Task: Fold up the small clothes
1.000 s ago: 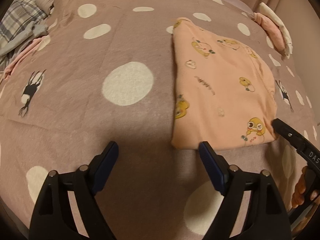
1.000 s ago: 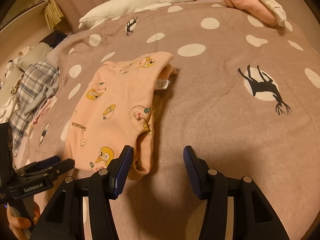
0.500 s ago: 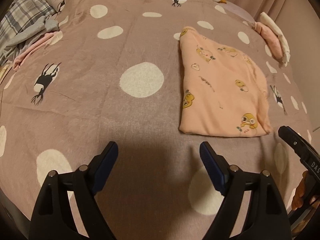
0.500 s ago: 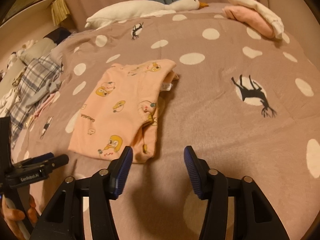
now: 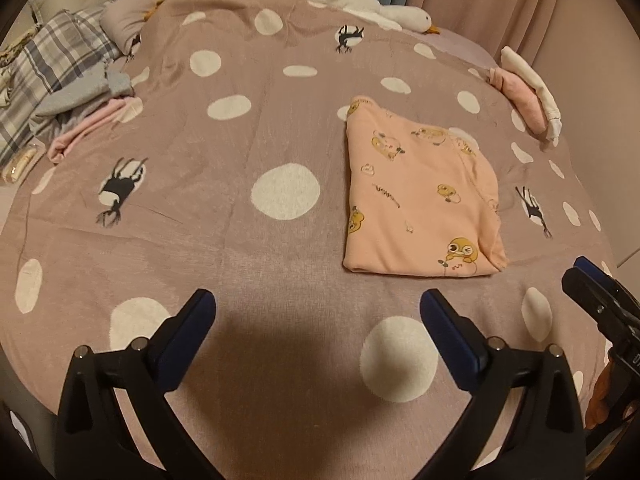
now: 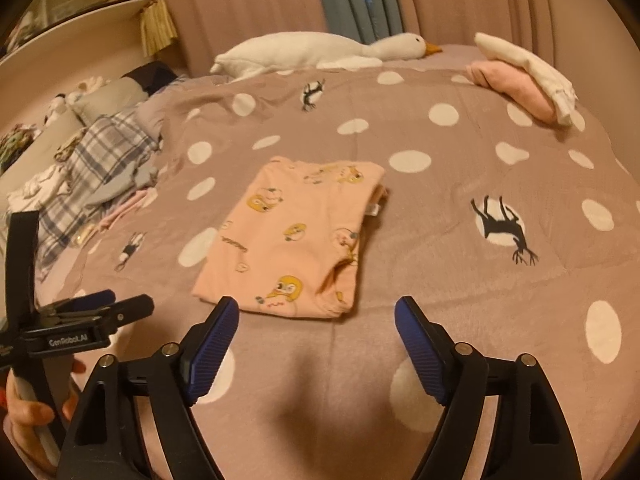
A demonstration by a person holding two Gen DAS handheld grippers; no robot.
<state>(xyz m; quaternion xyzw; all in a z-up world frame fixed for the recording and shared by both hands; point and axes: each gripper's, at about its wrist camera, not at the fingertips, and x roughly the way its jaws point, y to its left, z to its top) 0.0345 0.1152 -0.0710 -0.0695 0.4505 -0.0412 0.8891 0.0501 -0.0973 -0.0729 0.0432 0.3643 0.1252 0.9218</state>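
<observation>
A peach garment with yellow cartoon prints [image 5: 416,196] lies folded into a flat rectangle on the dotted mauve bedspread [image 5: 240,240]; it also shows in the right wrist view [image 6: 296,236]. My left gripper [image 5: 318,312] is open and empty, hovering near the bed's front edge, to the left of the garment. My right gripper [image 6: 316,320] is open and empty, just in front of the garment's near edge. Each gripper shows at the side of the other's view, the right one [image 5: 592,292] and the left one [image 6: 100,308].
A folded pink and white stack [image 6: 524,80] lies at the far right of the bed. A pile of unfolded clothes with a plaid shirt [image 5: 52,76] lies at the left. A white goose plush [image 6: 320,50] rests at the head, before curtains.
Both grippers have pulled back and up from the folded garment, which now looks smaller and farther away. The garment has stayed in place. Both grippers stay open.
</observation>
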